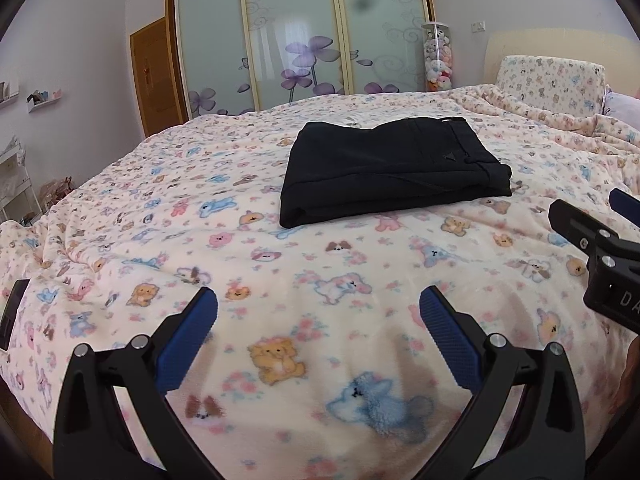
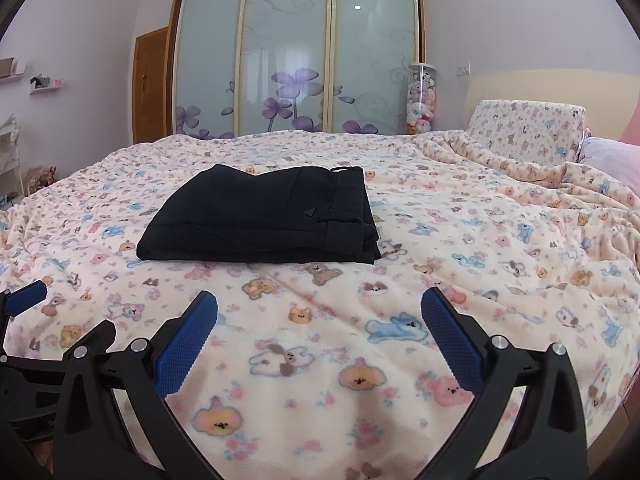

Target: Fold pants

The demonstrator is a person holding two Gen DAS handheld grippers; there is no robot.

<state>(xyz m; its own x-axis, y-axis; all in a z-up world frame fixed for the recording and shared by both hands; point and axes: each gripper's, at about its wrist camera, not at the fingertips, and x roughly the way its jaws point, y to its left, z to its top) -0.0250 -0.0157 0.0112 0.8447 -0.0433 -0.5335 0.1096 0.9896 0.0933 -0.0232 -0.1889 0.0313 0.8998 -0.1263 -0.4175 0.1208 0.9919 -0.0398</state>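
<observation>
The black pants lie folded into a compact rectangle on the bed, waistband to the right; they also show in the right wrist view. My left gripper is open and empty, held above the blanket well short of the pants. My right gripper is open and empty too, near the bed's front edge, with the pants ahead and slightly left. The right gripper shows at the right edge of the left wrist view. The left gripper shows at the left edge of the right wrist view.
The bed is covered by a cream blanket with cartoon animals. A matching pillow and headboard are at the far right. A wardrobe with frosted sliding doors and a clear tube of plush toys stand behind the bed.
</observation>
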